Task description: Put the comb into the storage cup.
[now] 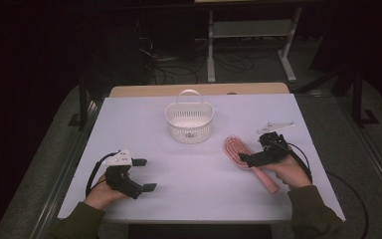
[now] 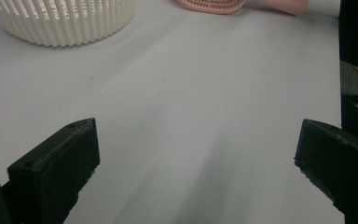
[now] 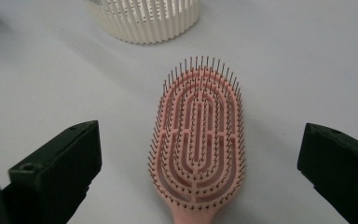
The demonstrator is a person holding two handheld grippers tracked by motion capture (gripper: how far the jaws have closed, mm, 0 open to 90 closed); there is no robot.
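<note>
Pink hairbrush point(image 3: 198, 140) lying bristles-up on white table point(image 1: 194, 169), right of centre — handle pointing toward person, head toward white basket point(image 1: 189, 122). Right gripper point(image 1: 248, 158) hovering over brush, jaws standing wide either side of head, apparently not touching it. Left gripper point(image 1: 144, 174) resting near left edge — jaws wide, holding nothing.

The hairbrush point(image 1: 243, 157) lay on the table point(image 1: 194, 179), just right of and nearer than the basket point(image 1: 189, 121).
</note>
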